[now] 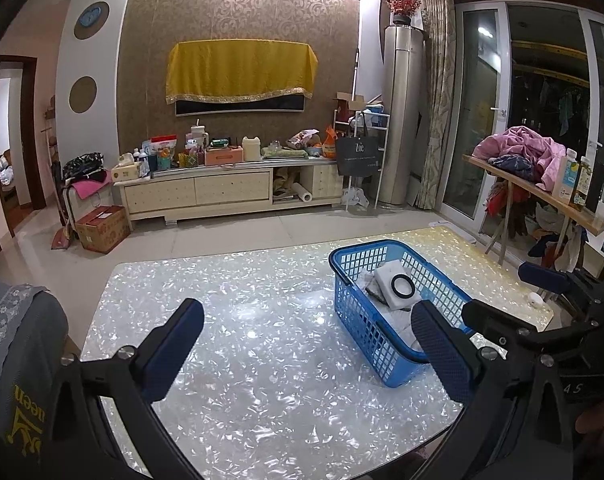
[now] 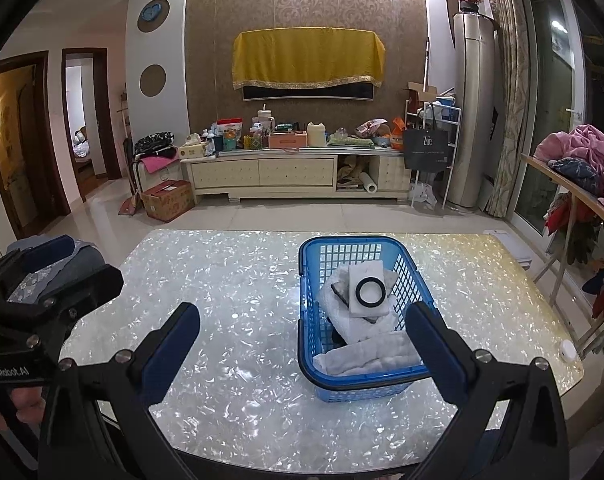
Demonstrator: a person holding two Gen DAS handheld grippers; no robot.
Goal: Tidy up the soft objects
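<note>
A blue plastic basket (image 2: 308,280) stands on the pearly white table (image 2: 229,280); it also shows in the left wrist view (image 1: 344,276). Inside lie white folded towels (image 2: 366,352), a white sponge block (image 2: 368,290) with a black ring (image 2: 370,291) on it, and a dark item partly hidden beneath. My left gripper (image 1: 308,332) is open and empty above the table, left of the basket. My right gripper (image 2: 302,332) is open and empty, near the basket's front edge. Each gripper shows at the edge of the other's view.
A small white round object (image 2: 566,349) lies near the table's right edge. A chair with grey cloth (image 1: 17,328) stands at the table's left. A wooden side table with pink laundry (image 1: 522,148) is at the right. A cluttered TV cabinet (image 2: 293,168) lines the far wall.
</note>
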